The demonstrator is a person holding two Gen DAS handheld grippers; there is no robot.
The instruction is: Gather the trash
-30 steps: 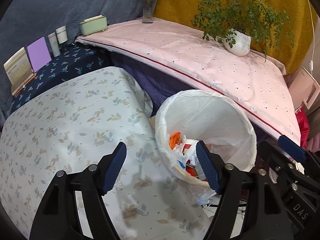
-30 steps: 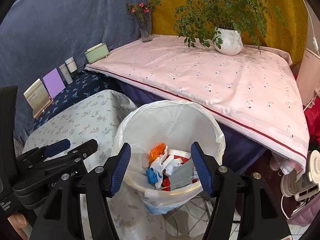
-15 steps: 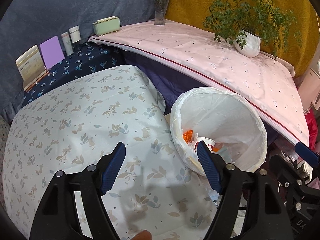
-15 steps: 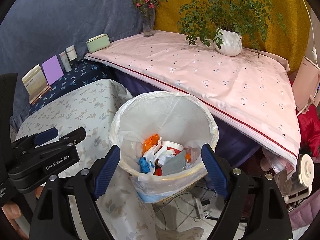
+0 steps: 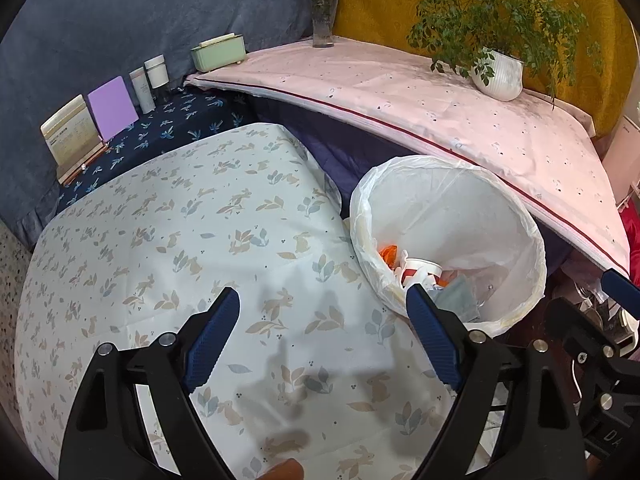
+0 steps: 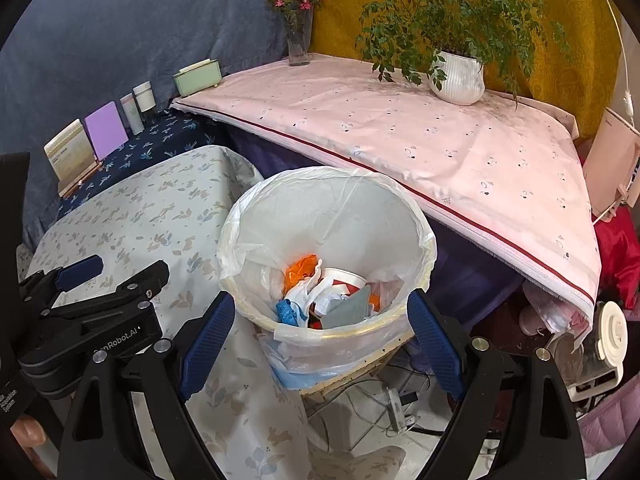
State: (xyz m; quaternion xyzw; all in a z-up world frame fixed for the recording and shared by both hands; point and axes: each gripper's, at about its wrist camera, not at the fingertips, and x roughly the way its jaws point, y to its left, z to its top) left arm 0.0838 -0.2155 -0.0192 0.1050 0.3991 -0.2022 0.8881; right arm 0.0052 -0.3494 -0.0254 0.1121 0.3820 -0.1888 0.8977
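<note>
The left gripper (image 5: 322,312) hangs over the leaf-print cloth (image 5: 168,240), its jaws just opened wider, nothing between them. The right gripper (image 6: 320,316) has also just been spreading, empty, above the bin (image 6: 426,240), where the trash (image 6: 324,296) lies in the white liner.

Black gripper frames (image 6: 320,344) with silver screws; ribbed blue fingers (image 6: 206,344); white "GenRobot.AI" lettering.
</note>
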